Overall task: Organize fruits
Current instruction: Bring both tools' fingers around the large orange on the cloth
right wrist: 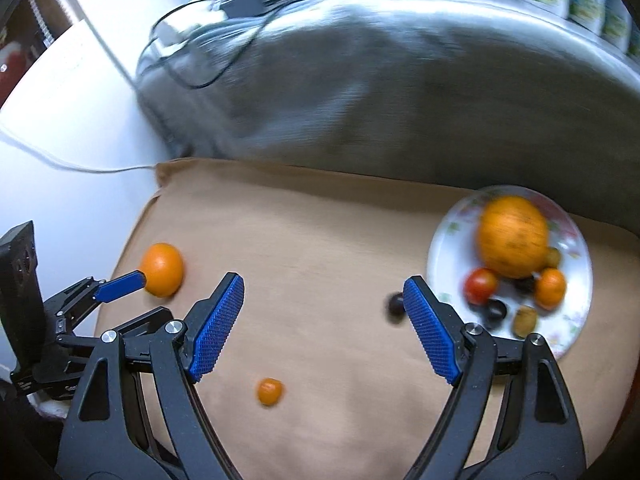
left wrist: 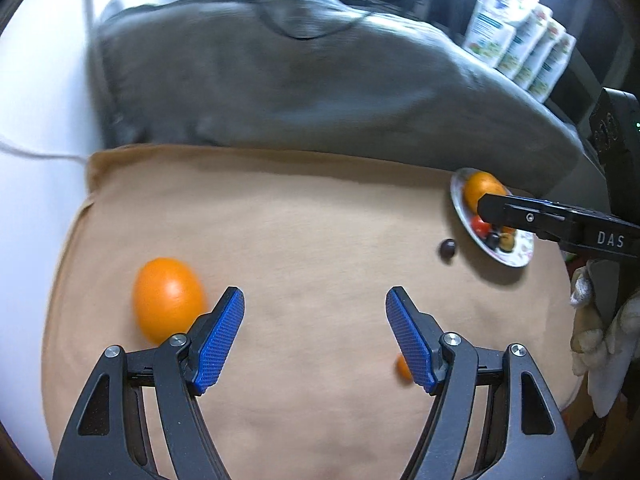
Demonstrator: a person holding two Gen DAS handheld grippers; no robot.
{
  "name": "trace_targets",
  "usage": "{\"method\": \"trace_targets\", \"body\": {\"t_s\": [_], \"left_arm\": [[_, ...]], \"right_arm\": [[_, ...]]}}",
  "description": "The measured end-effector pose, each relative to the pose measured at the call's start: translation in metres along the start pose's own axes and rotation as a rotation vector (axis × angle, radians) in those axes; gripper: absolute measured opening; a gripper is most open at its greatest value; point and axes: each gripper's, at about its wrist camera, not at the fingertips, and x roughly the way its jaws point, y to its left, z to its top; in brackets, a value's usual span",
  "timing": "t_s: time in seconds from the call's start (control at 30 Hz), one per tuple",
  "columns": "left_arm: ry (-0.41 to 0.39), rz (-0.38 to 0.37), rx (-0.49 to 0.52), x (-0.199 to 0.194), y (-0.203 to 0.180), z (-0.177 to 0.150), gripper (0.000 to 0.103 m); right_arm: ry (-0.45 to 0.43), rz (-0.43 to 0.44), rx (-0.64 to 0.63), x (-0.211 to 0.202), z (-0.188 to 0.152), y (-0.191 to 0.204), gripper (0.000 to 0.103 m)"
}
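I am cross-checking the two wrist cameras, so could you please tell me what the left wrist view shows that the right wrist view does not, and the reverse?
Only the left wrist view shows the pale cloth hanging at its right edge.

Only the right wrist view shows the plate's full contents: the red tomato, the small orange fruit and the olive-coloured fruits unobstructed. It also shows the black adapter on the grey cushion.

Both show the tan cloth, the loose orange, the tiny orange fruit, the dark fruit beside the plate, and the big orange on it.
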Motion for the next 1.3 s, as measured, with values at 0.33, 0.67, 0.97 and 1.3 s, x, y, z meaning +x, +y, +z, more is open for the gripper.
{"method": "trace_targets", "body": {"t_s": [0.33,0.67,0.97,1.3], "left_arm": [[-0.006,0.05,-0.119,-0.008,0.058,-0.012,0.074],[0.022,0.023,-0.221,0.001,0.108,-0.023,0.074],[0.036,0.0,-0.253,0.012,0.124,-0.025,0.074],[0.047,-0.028,-0.256,0.02,0.129,-0.025,0.073]], "right_arm": [[0.061,0.072,-0.09,0.048,0.017,0.073,0.084],[0.138,0.179,-0.128,0.096,0.025,0.122,0.084],[0.209,0.223,-0.147,0.134,0.026,0.149,0.084],[0.278,0.262,-0.134,0.169,0.027,0.164,0.084]]}}
